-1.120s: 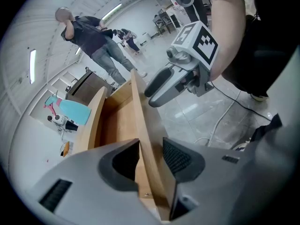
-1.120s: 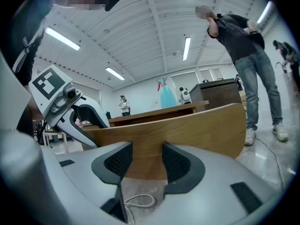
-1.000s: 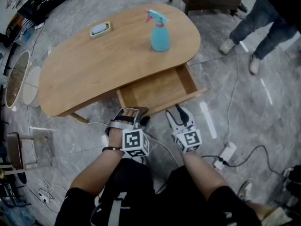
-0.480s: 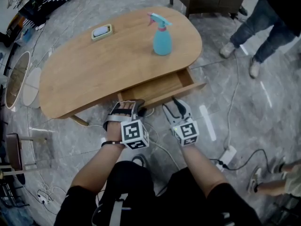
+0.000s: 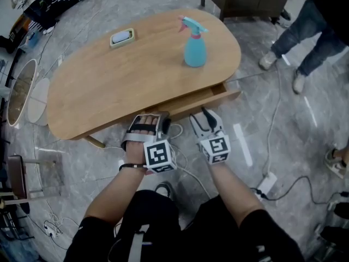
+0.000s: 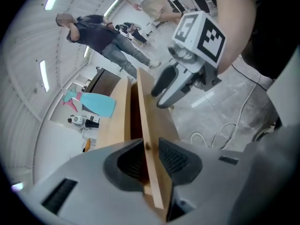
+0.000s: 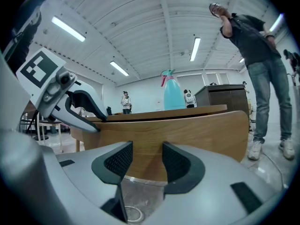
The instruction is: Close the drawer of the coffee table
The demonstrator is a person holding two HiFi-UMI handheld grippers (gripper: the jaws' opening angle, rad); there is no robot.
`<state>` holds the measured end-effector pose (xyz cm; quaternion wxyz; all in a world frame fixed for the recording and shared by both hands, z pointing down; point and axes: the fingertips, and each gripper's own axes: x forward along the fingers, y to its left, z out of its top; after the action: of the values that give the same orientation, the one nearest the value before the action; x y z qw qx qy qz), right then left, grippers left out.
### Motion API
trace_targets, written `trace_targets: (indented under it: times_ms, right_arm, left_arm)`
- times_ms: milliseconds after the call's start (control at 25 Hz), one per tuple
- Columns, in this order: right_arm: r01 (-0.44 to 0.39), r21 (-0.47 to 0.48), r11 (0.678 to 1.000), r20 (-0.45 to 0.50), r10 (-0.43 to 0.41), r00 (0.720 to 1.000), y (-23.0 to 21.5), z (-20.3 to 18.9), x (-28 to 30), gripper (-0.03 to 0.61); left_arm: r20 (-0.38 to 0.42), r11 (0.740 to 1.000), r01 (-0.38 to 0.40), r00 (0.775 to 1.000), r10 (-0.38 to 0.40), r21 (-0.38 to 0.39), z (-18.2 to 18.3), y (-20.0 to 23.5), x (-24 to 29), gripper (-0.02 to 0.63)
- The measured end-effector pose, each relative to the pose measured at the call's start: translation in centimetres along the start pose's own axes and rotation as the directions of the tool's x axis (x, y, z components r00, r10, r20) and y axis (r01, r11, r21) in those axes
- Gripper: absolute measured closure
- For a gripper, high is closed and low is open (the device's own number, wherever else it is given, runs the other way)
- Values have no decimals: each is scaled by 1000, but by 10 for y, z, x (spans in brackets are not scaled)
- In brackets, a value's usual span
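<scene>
Drawer (image 5: pixel 218 95) has slid almost shut: left tool (image 5: pixel 160 119), jaws just narrowing, loosely straddles its front; right tool (image 5: pixel 206 119) gapes empty.

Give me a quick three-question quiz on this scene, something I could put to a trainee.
1. What stands between the jaws of the left tool?
2. True or false: the drawer is fully shut.
3. Which of these stands on the table? A. a spray bottle B. a mug C. a book

Key
1. The drawer's front; those jaws have just been closing.
2. False: a gap shows behind its front.
3. A
</scene>
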<state>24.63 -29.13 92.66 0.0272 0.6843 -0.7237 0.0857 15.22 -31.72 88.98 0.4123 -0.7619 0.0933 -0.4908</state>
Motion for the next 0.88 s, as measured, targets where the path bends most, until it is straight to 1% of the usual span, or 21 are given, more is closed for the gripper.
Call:
trace_targets:
  times_ms: [40,120,200,280,360,440,480,600,640,760,880]
  right_arm:
    - [0,-3,1000,-3,0,1000,0,0,2,383]
    - [-7,-24,1000,-14,6,1000,1,1,5,383]
    - [-7,-33,999,-15,7,1000,1,1,8,383]
    - [-5,-36,999,-5,5,1000,-1,3,12,383]
    - [-11,-50,999,-12,10,1000,-2,3,16,383]
    - [-13,-57,998,-14,12,1000,-3,4,19,383]
    - [-10,-57,998,-11,9,1000,-4,4,21,383]
    - [8,-42,999,-6,-8,1000,-6,3,26,383]
    - [11,-37,999,-7,-11,1000,-5,3,26,383]
    - [7,-48,999,-11,-8,1000,-5,5,27,383]
    - [13,-53,999,-4,-13,1000,-7,6,30,383]
  left_arm:
    - [18,1000,-10,1000,10,-4,2,1,-6,526]
    - [50,1000,-5,999,6,-16,2,-3,-17,528]
    - [61,1000,-1,998,1,-12,-1,-11,-22,528]
    - [68,1000,-15,998,14,14,-2,-17,-24,528]
    - [92,999,-21,996,18,38,2,-23,-28,528]
    - [125,1000,6,992,-9,28,8,-33,-28,563]
    - [137,1000,25,990,-26,7,9,-38,-24,570]
    - [156,989,98,985,-79,-113,1,-52,2,578]
    - [144,986,96,987,-76,-135,-6,-52,9,578]
    - [97,988,25,995,-10,-155,-21,-34,20,578]
    - [92,981,-11,995,30,-195,-27,-19,24,578]
